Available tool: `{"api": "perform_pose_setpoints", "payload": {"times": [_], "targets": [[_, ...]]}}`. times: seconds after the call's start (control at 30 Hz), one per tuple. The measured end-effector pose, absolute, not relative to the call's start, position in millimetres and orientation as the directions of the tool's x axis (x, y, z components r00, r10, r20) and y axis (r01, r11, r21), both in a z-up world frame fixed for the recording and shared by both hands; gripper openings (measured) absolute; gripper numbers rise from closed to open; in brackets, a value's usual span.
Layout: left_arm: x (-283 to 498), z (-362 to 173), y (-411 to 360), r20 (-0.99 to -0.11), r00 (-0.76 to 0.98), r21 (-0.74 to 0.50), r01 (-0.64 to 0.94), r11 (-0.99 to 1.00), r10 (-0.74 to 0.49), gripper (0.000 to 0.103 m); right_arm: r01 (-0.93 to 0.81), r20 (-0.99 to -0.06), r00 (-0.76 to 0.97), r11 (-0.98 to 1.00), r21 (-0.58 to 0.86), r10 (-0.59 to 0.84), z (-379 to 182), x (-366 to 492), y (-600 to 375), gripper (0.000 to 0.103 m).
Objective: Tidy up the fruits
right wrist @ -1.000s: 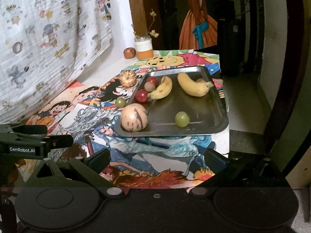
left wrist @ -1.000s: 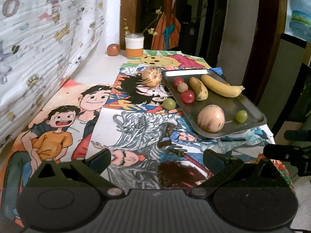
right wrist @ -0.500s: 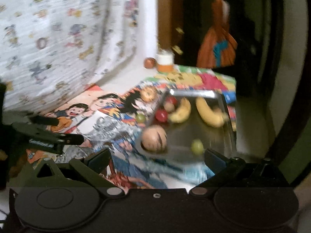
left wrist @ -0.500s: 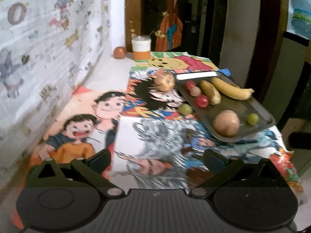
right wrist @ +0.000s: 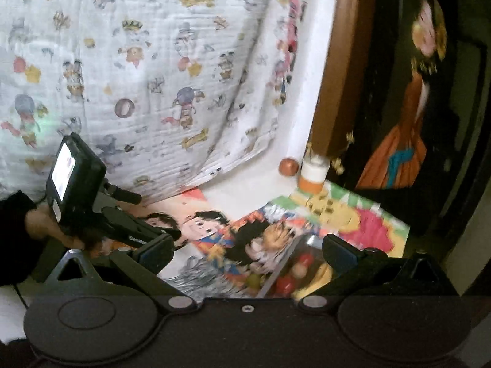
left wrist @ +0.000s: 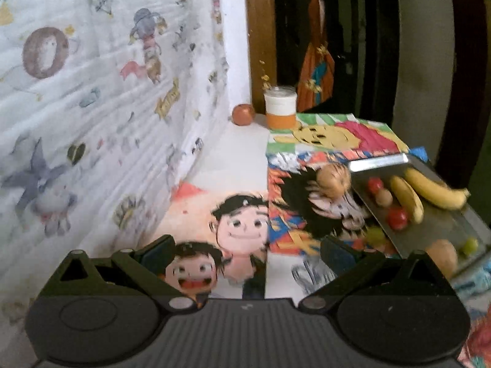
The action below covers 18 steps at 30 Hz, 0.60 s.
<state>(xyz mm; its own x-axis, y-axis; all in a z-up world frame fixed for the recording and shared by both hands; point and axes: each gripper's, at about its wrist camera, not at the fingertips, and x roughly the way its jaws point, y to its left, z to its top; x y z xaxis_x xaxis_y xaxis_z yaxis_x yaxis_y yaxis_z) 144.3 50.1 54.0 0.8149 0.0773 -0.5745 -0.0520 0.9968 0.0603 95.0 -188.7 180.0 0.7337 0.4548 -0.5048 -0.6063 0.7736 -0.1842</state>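
Above the cartoon-covered table, left gripper [left wrist: 245, 250] level, right gripper [right wrist: 245, 250] tilted upward, both fingers spread, empty.

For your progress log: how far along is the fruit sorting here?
Done: two bananas, tomatoes and other fruit lie in the tray. In hand: nothing; both the left gripper and right gripper are open. Left: the round brown fruit and green grape beside the tray.
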Motion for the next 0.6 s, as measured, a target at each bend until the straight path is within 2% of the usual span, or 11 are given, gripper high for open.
{"api": "perform_pose_setpoints", "payload": {"times": [0.17, 0.27, 0.43, 0.6], "targets": [[174, 46, 56, -0.571, 0.818, 0.042, -0.047, 0.998, 0.063, 0.103, -0.672, -0.555, 0.699, 0.68, -0.294, 0.451, 152, 116, -168, 0.103], [190, 40, 55, -0.562, 0.827, 0.023, -0.007, 1.0, 0.018, 0.103, -0.716, -0.6, 0.654, 0.632, -0.296, 0.461, 130, 134, -161, 0.103], [216, 29, 46, -0.507, 0.852, -0.048, 0.121, 0.992, -0.128, 0.103, -0.788, -0.682, 0.566, 0.548, -0.282, 0.463, 88, 162, -151, 0.102], [250, 21, 25, -0.476, 0.855, -0.025, 0.218, 0.976, -0.204, 0.103, -0.783, -0.717, 0.546, 0.567, -0.255, 0.432, 57, 190, -151, 0.101]]}}
